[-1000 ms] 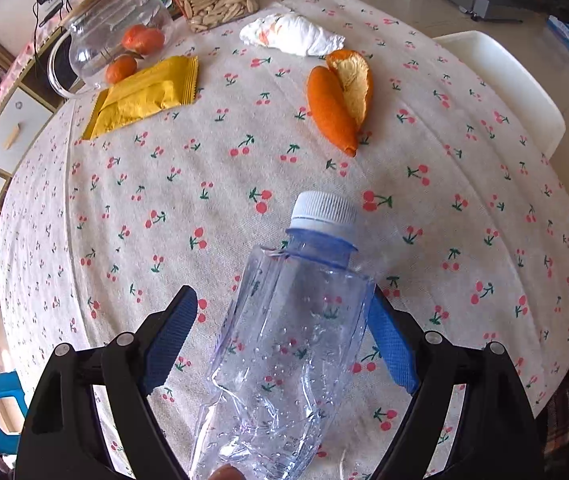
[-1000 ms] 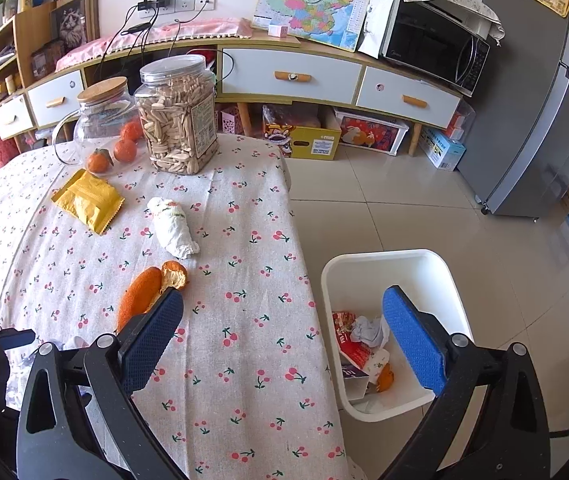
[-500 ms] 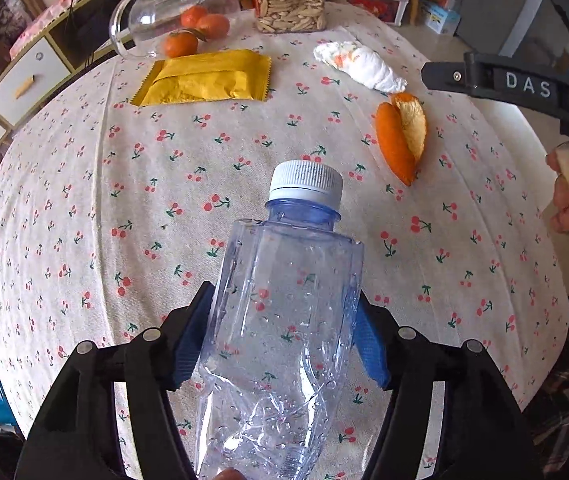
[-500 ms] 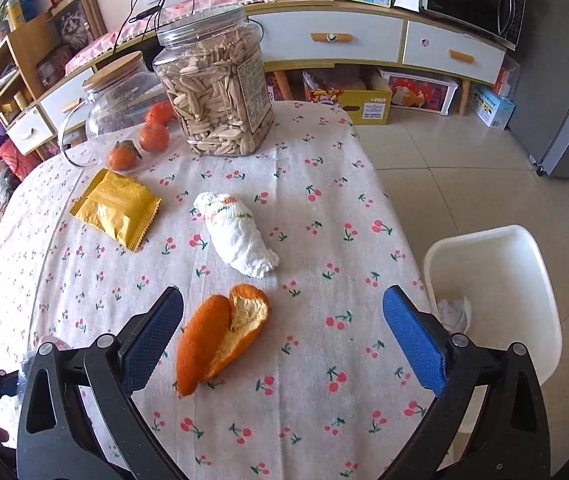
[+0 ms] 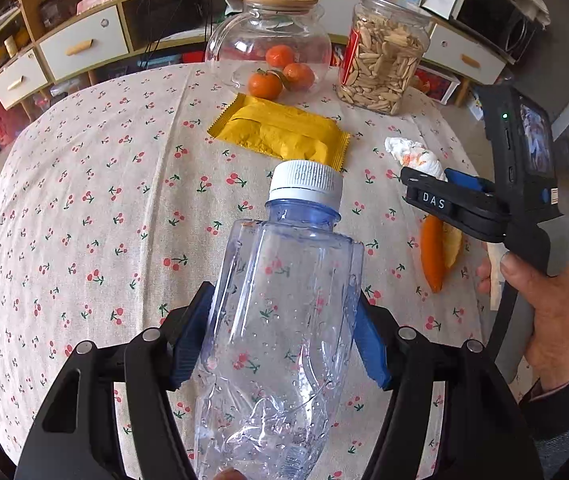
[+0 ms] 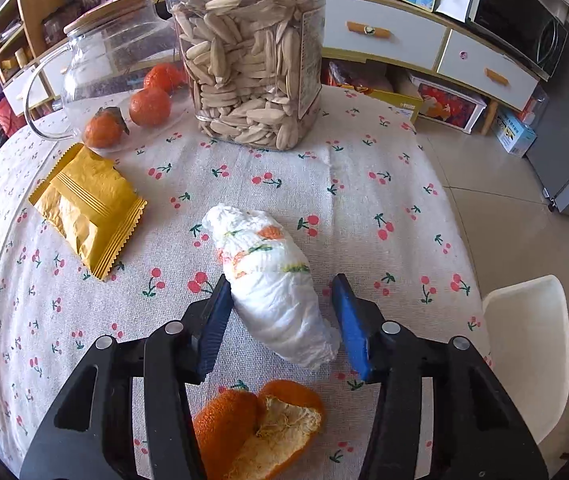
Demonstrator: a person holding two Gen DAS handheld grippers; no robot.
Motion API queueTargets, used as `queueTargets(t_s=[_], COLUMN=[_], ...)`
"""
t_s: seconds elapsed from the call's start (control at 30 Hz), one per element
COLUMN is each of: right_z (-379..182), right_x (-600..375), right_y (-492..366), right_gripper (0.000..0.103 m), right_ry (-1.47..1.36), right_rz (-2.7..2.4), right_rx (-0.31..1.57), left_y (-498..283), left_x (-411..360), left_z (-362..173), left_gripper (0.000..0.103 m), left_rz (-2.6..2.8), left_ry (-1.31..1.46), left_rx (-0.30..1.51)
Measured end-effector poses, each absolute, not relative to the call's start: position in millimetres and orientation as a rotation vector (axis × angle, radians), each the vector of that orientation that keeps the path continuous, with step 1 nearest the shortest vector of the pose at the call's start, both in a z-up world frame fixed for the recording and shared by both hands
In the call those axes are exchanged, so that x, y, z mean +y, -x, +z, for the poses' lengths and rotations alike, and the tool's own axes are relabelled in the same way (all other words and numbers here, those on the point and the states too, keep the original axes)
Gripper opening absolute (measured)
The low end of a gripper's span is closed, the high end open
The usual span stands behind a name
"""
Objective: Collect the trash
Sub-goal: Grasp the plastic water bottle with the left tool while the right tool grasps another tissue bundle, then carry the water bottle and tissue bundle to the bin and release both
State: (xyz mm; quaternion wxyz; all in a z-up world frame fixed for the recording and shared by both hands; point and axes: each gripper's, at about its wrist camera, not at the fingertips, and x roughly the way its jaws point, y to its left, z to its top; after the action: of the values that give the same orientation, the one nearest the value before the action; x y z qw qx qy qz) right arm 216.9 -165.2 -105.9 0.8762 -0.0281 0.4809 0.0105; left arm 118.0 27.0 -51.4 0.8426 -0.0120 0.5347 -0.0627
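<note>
Bottle [image 5: 284,320]: clear glossy plastic, crumpled. Tablecloth [image 6: 364,200]: matt woven cloth. Tissue wad [image 6: 272,284]: soft crinkled paper; wrapper [image 6: 88,204] shiny foil.

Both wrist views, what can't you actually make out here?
- Bottle base: cut off by the bottom edge of the left wrist view, held in the left tool.
- Bin contents: right wrist view shows only its rim at the table edge.
- Right tool around the tissue: whether both pads touch it is unclear.
- Peel: its near end is hidden by the tool body.
</note>
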Motion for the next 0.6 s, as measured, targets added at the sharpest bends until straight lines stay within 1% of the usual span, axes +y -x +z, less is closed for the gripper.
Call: queueTargets(t_s=[0.03,0.07,0.23,0.6], right_z=[-104,-102,-83,-11], right_x=[-164,-164,-163,-172], right_y=[-216,-214,-203,-156], right_gripper=[0.033,0.033,0.032,0.032], right_ry=[0.069,0.070,0.019,0.028], right_rz=[0.032,0.035,0.059,0.073], right_rx=[1.001,1.003,0.973,0.829], left_y=[-118,-119,-122,-122], left_x=[28,29,38,44], left_z=[-50,-49,-40,-22], left_gripper=[0.064,0.064,0.064,0.064], left_rz=[-0.128,-0.122,-0.084,-0.048], left_ry=[0.030,0.036,0.089,0.161], left_rx=[1.124,1.116,1.070,0.986])
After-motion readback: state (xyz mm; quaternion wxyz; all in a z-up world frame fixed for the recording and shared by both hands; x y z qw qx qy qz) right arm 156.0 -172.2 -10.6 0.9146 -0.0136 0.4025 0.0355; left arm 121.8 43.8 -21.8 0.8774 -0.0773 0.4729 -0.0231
